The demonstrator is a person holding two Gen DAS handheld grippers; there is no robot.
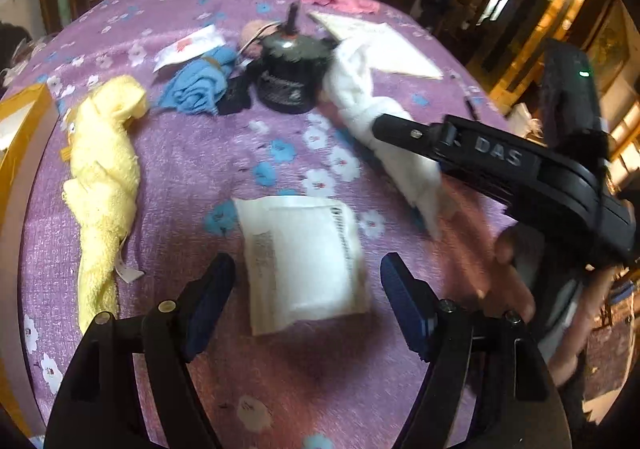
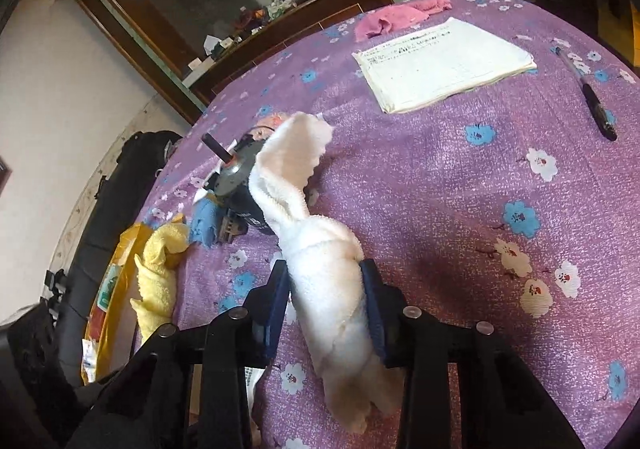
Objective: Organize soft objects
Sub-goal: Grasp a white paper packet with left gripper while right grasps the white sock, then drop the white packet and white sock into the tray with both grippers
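Right gripper (image 2: 326, 305) around white towel (image 2: 320, 249)

tablecloth (image 2: 460, 185): purple, blue and white flowers
rolled towel (image 2: 332, 289): white
long towel (image 1: 102, 177): pale yellow
crumpled cloth (image 1: 200, 83): blue
far cloth (image 2: 400, 15): pink
packet (image 1: 308, 257): white
gripper pads (image 2: 370, 305): dark blue

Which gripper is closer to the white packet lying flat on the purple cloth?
Left. The left gripper hangs open with the white packet between its fingers. The right gripper is off to the side, closed on the white towel.
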